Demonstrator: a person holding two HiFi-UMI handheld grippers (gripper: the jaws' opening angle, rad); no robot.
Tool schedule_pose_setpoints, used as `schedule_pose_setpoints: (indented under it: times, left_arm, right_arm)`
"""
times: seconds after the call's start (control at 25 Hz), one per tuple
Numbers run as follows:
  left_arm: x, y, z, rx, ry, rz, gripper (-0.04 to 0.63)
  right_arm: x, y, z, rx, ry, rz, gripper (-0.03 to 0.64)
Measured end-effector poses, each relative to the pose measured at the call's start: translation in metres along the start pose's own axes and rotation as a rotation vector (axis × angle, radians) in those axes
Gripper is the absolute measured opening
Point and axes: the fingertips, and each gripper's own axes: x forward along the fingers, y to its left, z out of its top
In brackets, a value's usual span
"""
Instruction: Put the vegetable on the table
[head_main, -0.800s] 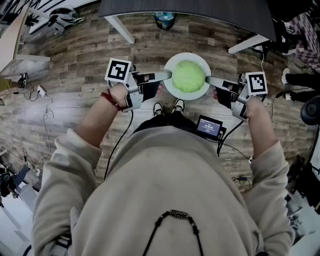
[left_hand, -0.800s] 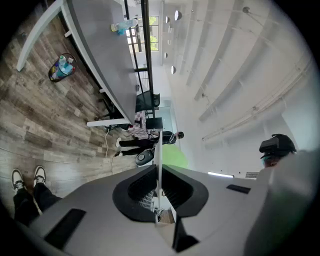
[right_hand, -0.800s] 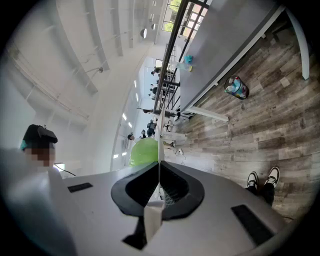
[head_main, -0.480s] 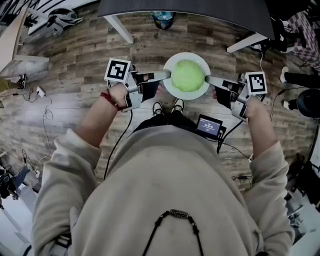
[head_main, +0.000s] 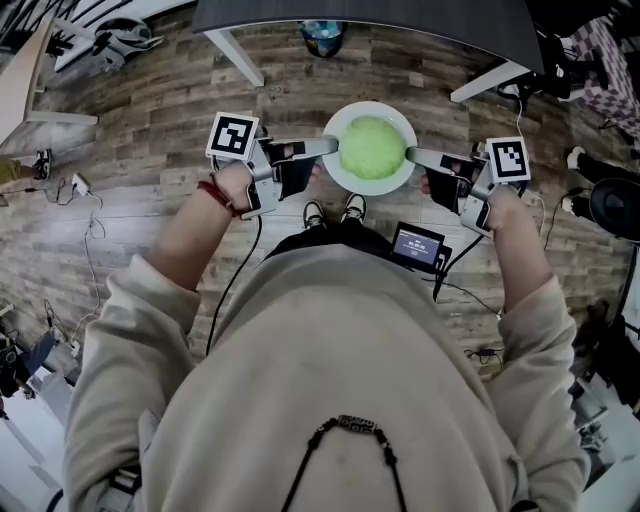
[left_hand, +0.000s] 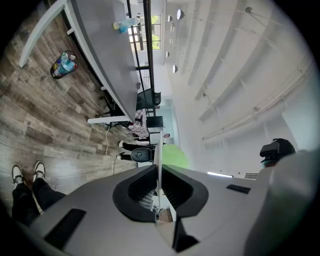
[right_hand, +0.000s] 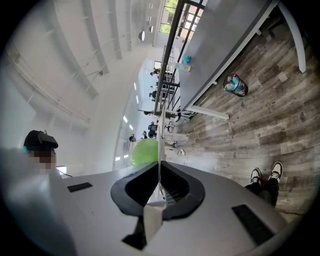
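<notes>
1. The step in hand looks like the carry. The plate (head_main: 369, 189) with the vegetable (head_main: 371, 147) resting in its middle hangs over the floor (head_main: 150, 110). It is short of the worktop (head_main: 380, 15), which lies beyond the plate's far rim.
2. The left gripper (head_main: 334, 148) has its fingers drawn nearly together on the plate's left rim, and the right gripper (head_main: 411, 155) pinches the right rim the same way (each gripper view shows the rim as a thin white line clamped between the dark pads).
3. To do it well, the person would hold both grippers at one height so the plate sits level, since the round vegetable lies loose and would probably roll. Both hands should go forward at the same pace, neither pulling apart nor pushing in. The plate should pass above the worktop's edge before it is lowered, and the fingers should open only once its base rests there.
4. The plate is round, white and smooth, likely glazed, so a thin-edge pinch could slip. The vegetable is pale green and domed, perhaps a cabbage or lettuce head, though its leaf detail cannot be made out. The worktop is flat, dark grey and matt, on white legs. The floor is wood-grain planking, with the person's shoes (head_main: 335, 213) just below the plate's near rim.
</notes>
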Motion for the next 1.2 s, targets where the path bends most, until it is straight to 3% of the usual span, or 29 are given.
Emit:
schedule_pose_setpoints:
  times: [1.2]
  left_arm:
    - [-0.001, -0.004, 0.001, 0.057, -0.024, -0.018, 0.028]
  right_arm:
    - [0.000, 0.008, 0.001, -0.069, 0.014, -0.005, 0.028]
